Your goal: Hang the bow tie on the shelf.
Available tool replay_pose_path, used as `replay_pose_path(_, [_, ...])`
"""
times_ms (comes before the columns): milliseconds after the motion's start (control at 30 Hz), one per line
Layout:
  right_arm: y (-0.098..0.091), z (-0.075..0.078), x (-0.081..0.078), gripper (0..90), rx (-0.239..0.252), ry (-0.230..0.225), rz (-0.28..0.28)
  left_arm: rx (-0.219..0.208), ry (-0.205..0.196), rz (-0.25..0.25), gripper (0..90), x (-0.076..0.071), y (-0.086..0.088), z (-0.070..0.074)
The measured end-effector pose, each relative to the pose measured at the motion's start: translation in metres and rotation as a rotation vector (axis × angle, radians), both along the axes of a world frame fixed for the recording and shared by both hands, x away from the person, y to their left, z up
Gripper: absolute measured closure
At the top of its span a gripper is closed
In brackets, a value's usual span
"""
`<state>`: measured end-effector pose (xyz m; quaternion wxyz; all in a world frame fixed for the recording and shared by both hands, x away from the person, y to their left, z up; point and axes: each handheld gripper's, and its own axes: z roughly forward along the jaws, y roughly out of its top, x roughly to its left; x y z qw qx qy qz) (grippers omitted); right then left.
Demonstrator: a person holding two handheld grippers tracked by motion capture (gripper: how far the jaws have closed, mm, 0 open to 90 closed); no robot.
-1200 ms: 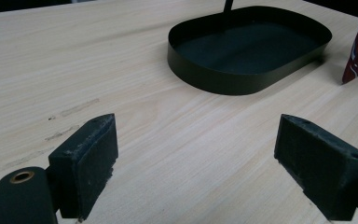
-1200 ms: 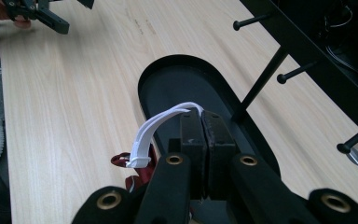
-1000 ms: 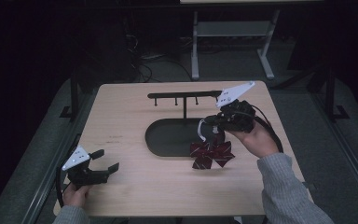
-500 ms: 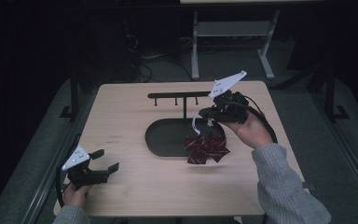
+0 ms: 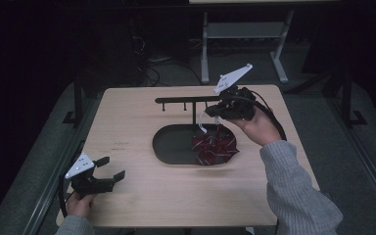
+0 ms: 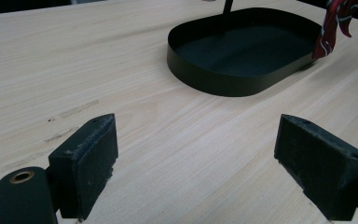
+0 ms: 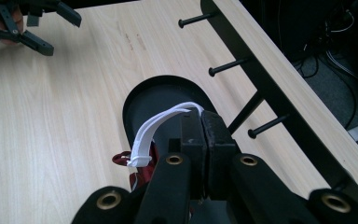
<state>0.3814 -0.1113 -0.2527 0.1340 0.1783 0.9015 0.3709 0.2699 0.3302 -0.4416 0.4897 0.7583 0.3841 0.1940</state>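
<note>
Hanging from a thin white loop [image 7: 161, 122], the red patterned ornament [image 5: 214, 148] dangled just above the near right end of the black oval tray [image 5: 169, 147], and that loop was the weak point: the right gripper [image 7: 200, 122] had its jaws pressed fully together on the top of the loop alone, so a slight slackening — or a sharp swing of the hand — would probably have dropped the ornament onto the tray's rim or past it onto the wooden table [image 5: 127, 112]. A second risk, as I judged it, lay at the black peg rack [image 5: 188, 100] rising from the tray on its post: the loop looked narrow and the pegs [image 7: 228, 65] short, so threading it could have missed, or the gripper could have knocked the bar and tipped the stand. The ornament's petals also hung low enough to snag the tray wall if carried sideways rather than lifted. The left gripper [image 5: 98, 177] sat far from the tray, near the table's front left corner, its jaws spread wide with nothing between them — too distant to steady anything. Counted: two grippers, one ornament, one loop of doubled cord, one tray, one rack, and three pegs in the right gripper view.
</note>
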Motion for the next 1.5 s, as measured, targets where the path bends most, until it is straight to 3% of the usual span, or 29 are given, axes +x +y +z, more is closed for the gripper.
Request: replay_pose_path(1500, [0.007, -0.002, 0.048, 88.0, -0.020, 0.050, -0.062, 0.001, 0.000, -0.007, 12.9, 0.000, 0.000, 0.000])
